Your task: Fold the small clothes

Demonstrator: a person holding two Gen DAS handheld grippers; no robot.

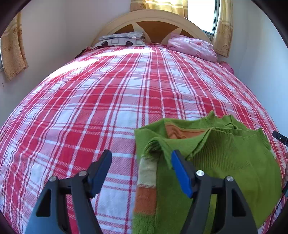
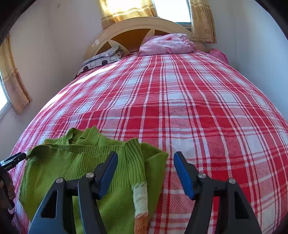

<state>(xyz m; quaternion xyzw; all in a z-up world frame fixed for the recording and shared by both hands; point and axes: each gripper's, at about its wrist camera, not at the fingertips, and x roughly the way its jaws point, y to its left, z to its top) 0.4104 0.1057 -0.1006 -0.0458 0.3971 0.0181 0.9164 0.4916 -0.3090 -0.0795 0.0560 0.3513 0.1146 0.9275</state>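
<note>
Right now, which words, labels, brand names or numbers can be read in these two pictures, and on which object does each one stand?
Small white lettering on the black body of the left gripper, at the left edge of the right wrist view: too small and blurred to read.
Green sweater: no tag or print visible.
Plaid bedspread and patterned pillow: patterns only, no words.
Nothing else carries text.

Bed [image 1: 111, 93] with red-white plaid cover fills room between pale walls [image 1: 54, 32]. Arched cream headboard [image 1: 153, 19] far. Patterned pillow [image 1: 122, 38] far left, pink bedding [image 1: 192, 46] far right. Yellow curtains [image 1: 223, 30] flank sunlit window [image 1: 201, 12].
</note>
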